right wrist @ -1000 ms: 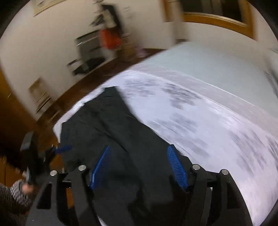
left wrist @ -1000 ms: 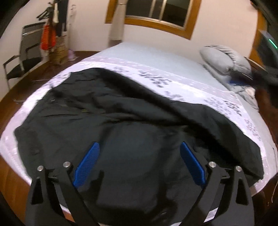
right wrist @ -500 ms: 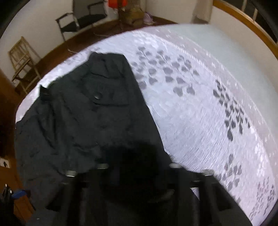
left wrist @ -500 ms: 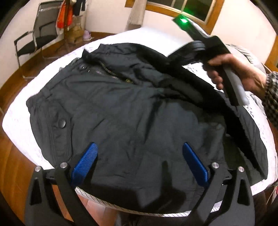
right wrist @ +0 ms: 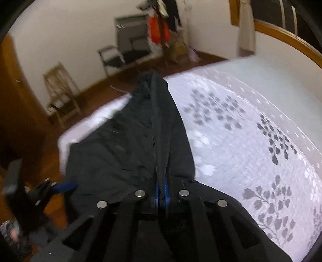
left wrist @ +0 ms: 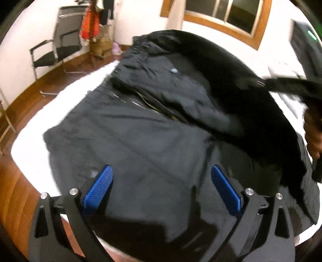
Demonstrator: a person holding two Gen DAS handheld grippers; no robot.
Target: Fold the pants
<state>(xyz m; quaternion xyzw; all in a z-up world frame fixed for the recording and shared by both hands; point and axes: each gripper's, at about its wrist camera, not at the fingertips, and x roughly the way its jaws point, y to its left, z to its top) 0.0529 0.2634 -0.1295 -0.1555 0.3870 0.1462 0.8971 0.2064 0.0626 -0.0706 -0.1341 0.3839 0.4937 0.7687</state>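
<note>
Black pants lie across the near edge of a bed with a leaf-patterned cover. The right gripper is clenched on 1 fold of the fabric, lifting it over the rest. The left gripper hovers released above the cloth. The fold probably lands best if carried straight, edges aligned.

Home bedroom. I'm working over a wide bed with a white leaf-print bedspread, dark wood plank floor around it. White walls, wood-framed window with a pale curtain hanging beside it. Black metal-frame chair and a small worn wooden chair by the wall, orange and dark clothes on a rack in the corner.
</note>
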